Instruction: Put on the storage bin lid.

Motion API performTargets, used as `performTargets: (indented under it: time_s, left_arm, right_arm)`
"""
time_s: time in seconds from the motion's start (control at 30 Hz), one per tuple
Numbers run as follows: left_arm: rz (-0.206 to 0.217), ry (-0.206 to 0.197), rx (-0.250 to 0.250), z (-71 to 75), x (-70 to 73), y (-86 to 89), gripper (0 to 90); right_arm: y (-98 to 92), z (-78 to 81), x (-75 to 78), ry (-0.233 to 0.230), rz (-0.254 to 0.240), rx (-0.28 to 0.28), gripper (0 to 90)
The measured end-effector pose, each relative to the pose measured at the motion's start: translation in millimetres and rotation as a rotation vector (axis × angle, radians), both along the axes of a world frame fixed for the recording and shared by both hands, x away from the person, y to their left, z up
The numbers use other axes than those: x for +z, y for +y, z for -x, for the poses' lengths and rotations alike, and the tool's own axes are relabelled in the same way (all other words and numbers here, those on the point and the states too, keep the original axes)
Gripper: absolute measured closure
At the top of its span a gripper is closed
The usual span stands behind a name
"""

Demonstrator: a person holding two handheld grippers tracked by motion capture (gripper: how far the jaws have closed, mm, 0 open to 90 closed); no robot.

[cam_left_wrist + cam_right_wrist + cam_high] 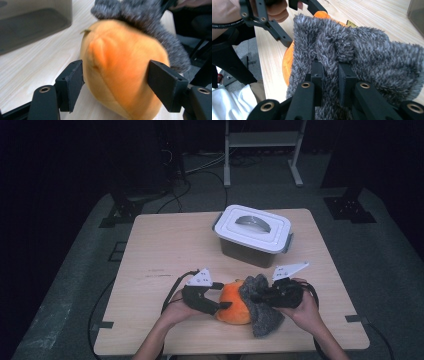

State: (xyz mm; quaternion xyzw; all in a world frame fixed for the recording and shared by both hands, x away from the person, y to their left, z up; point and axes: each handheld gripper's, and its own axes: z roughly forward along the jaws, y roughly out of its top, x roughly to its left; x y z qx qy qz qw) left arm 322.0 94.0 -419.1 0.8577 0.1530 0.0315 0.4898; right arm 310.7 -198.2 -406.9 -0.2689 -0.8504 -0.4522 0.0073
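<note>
Right gripper pinches a fold of my soft grey fuzzy cloth, draped over the squashy orange plush on the surface; left gripper brackets the plush loosely, best held at its sides.

Light wooden table: lidded grey box at back, orange plush near front edge.

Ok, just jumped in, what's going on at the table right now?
A person works two hand-held grippers at the near edge of the table. The right gripper is shut on a fold of a fuzzy grey cloth draped over an orange plush toy. The left gripper straddles the toy, its jaws either side of it; whether they press it is unclear. A lidded box sits behind, closed.
</note>
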Motion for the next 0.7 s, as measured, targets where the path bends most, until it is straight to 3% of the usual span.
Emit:
performTargets:
  time_s: [0.1,0.2,0.37,0.43,0.5,0.7]
  left_arm:
    - [0.026,-0.003,-0.006,2.3,6.4,-3.0,28.6]
    - [-0.006,-0.021,-0.001,3.7,5.7,-8.5,26.7]
    - [-0.023,0.002,0.012,1.2,1.1,-8.3,27.1]
    - [0.002,0.029,0.019,0.2,3.9,-5.8,30.1]
    - [0.026,0.030,0.024,0.4,7.6,-4.1,33.1]
    - [0.018,0.035,-0.024,3.6,5.0,-7.4,39.6]
  right_arm:
    - [-0.2,-0.2,-1.5,0.003,-0.008,-0.002,76.8]
    - [0.0,0.3,-1.5,0.003,-0.008,-0.004,76.8]
    - [1.1,4.0,-1.2,0.002,-0.002,0.003,76.9]
    - [4.1,9.8,-0.4,-0.004,0.012,0.013,76.9]
    - [6.1,13.6,-0.3,0.000,0.015,0.028,77.1]
    - [10.5,21.3,9.6,-0.019,0.051,0.066,76.9]
